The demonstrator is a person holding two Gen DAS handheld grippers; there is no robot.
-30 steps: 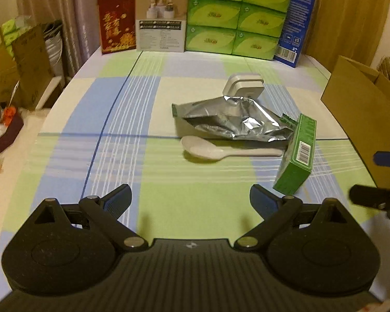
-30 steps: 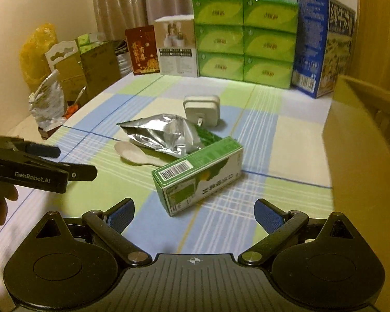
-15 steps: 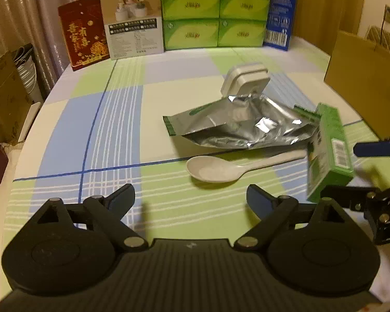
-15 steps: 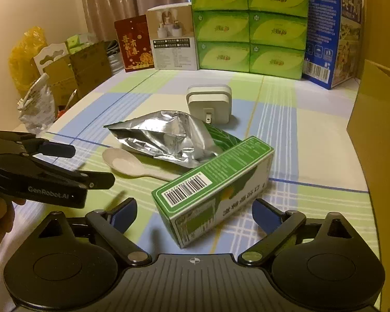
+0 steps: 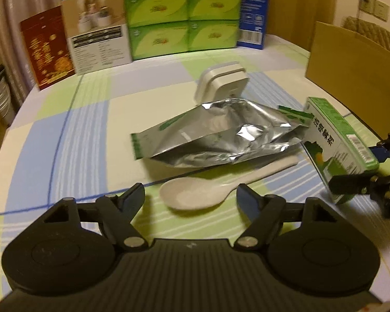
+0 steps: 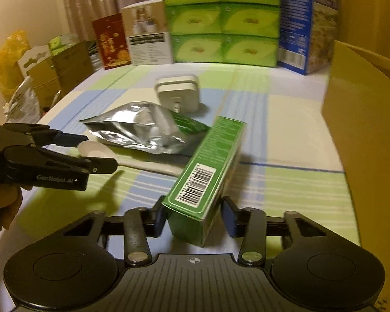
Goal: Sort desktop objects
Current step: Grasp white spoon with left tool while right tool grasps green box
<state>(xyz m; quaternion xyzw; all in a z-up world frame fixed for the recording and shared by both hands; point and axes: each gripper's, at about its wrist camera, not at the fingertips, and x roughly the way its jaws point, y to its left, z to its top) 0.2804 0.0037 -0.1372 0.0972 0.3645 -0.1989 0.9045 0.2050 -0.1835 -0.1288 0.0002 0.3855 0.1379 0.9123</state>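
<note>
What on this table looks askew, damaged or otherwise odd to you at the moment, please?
The foil pouch is crumpled and torn open, lying on the spoon's handle. The green box sits tilted between the closing right gripper jaws, one end leaning on the pouch. The white charger lies prongs-up.

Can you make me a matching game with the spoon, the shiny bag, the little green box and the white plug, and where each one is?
Things:
1. white spoon
2. silver foil bag
3. small green box
4. white plug

Places:
A. standing behind the bag, farthest back of the four
B. between the closing jaws of the right hand-held gripper
C. just ahead of the left hand-held gripper, bowl between its closing jaws
D. lying crumpled in the middle, over the spoon's handle

Pairs: 1-C, 2-D, 3-B, 4-A
</note>
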